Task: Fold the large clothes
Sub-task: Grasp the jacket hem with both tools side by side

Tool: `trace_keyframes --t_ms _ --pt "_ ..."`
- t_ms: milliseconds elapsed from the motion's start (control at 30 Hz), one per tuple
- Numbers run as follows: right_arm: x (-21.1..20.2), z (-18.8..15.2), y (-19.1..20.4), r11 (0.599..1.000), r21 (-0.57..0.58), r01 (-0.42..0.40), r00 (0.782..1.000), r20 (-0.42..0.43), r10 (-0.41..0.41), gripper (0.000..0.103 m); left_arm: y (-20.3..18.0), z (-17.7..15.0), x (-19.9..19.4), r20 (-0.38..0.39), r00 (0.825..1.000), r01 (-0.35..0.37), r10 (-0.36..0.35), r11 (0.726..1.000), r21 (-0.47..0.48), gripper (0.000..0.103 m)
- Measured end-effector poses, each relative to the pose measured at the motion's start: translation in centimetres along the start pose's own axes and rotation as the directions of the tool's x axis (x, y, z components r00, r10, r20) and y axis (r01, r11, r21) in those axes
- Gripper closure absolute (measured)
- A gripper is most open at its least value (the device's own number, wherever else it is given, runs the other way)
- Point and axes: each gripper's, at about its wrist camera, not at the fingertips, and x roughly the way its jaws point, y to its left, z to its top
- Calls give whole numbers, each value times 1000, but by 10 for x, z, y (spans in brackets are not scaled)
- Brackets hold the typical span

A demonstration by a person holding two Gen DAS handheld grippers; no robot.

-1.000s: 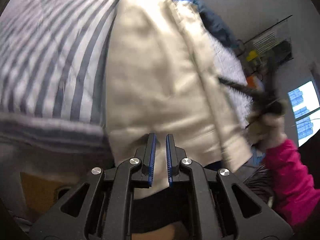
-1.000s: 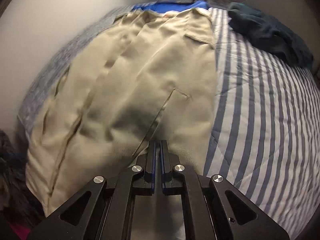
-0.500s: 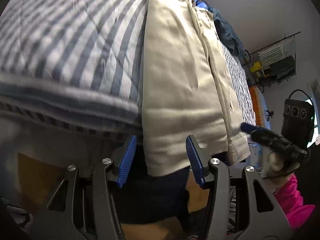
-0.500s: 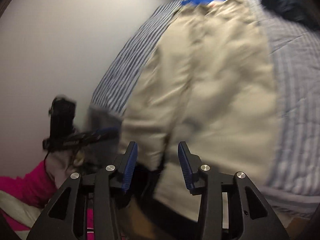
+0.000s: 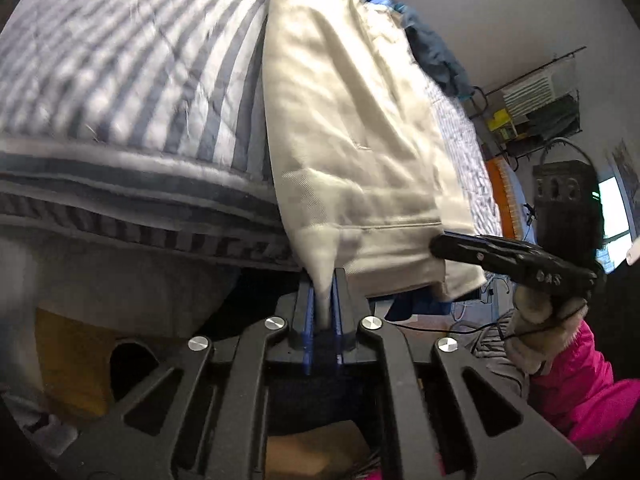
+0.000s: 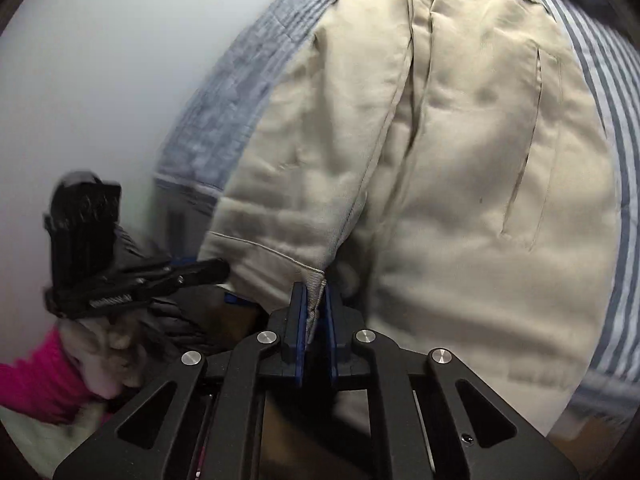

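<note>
Where folded: one trousers [image 5: 352, 128], two grippers [image 5: 323, 292]

Hardly any writing here that I can read. My right gripper [image 5: 440, 246] carries pale raised characters on its side, something like "6A5", too blurred to be sure. My left gripper [image 6: 224, 268] bears a small white label, unreadable.

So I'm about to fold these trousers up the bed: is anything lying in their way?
Nothing on the trousers themselves; both grippers pinch the hem. A dark garment lies at the bed's far end.
</note>
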Motion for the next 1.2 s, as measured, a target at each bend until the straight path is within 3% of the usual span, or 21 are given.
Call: trace_keyframes --t_ms 167,267,300,333,367,433,533,600,633,733,833,900,1033,1133,1167,1200 --pt "23 -9 -10 998 13 58 998 -34 -57 96 3 -4 17 -55 997 -52 54 998 30 99" --pt "4 -8 -6 999 -12 30 1000 0 -30 95 3 -1 15 -46 999 -15 15 1000 11 96" --pt "-8 -7 -5 1000 -21 17 1000 15 -17 94 2 1 13 -36 999 -14 14 1000 15 91" --pt "-28 -13 -7 1000 -27 13 999 46 -12 94 2 3 11 -31 999 -11 12 1000 14 73" --pt "-44 -16 -10 999 -32 19 996 83 -16 92 4 4 9 -26 1000 -11 11 1000 7 48" --pt "-72 -23 -18 996 -31 78 986 149 -73 85 8 7 7 -1 1000 12 -12 1000 -13 42" --pt "-88 -32 -40 982 17 186 969 163 -187 81 15 12 17 -15 999 47 -48 997 -55 42" --pt "-84 -35 -54 979 52 199 969 139 -204 81 12 13 27 -43 999 32 -34 999 -41 69" --pt "-80 -37 -56 979 56 197 970 133 -203 81 9 13 30 -50 999 -7 6 1000 -20 82" --pt "-72 -37 -45 976 0 216 968 134 -214 81 14 4 19 -36 999 -19 19 1000 -6 91" --pt "-58 -16 -25 973 -54 223 968 133 -214 77 13 3 14 -25 999 -26 26 1000 5 93" --pt "-48 5 -16 968 -68 243 963 135 -233 67 9 3 14 -18 999 -31 31 999 14 93" --pt "-22 57 -13 952 -92 293 955 66 -288 67 8 1 10 -7 1000 -26 26 1000 16 93" --pt "4 78 -17 912 -123 392 919 -4 -395 67 9 2 9 -9 1000 -6 7 1000 9 93" --pt "10 81 -16 909 -142 393 917 -21 -399 67 9 4 9 -10 1000 1 -1 1000 4 93" --pt "15 82 -14 905 -165 393 916 -23 -401 87 10 3 8 -9 1000 12 -12 1000 1 93"
